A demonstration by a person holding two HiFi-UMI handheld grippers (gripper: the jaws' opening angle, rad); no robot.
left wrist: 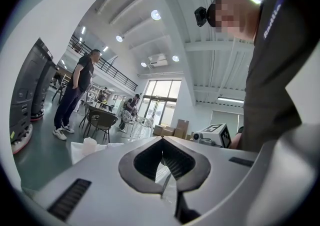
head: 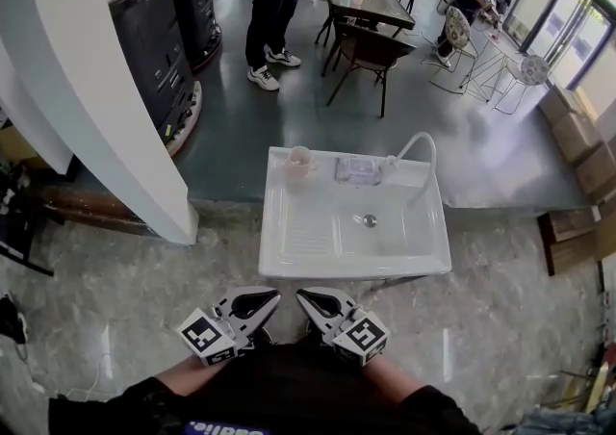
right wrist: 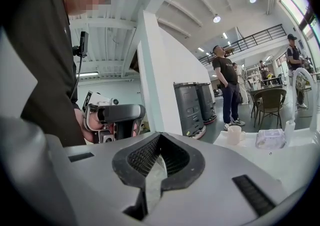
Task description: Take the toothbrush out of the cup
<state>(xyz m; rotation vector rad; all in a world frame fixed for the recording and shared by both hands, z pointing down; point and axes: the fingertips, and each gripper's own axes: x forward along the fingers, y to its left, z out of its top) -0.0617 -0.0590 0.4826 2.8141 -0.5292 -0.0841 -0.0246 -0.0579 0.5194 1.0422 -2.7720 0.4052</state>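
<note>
Evidently not yet started. Holds the left gripper (head: 269, 296) and the right gripper (head: 306, 296) side by side, close against the body, short of the near edge of the sink (head: 289, 265) and well apart from anything on it. Carries both with jaws closed tip to tip and nothing between them, probably as a rest pose before reaching. Finds the cup (head: 299, 159) upright at the back left corner of the sink, left of a clear box (head: 357, 170) and the tap (head: 420, 146) toward the back right corner. Cannot make out the toothbrush at this range; presumably standing inside the cup. Calls for a long forward reach, likely with one gripper steadying the cup.
</note>
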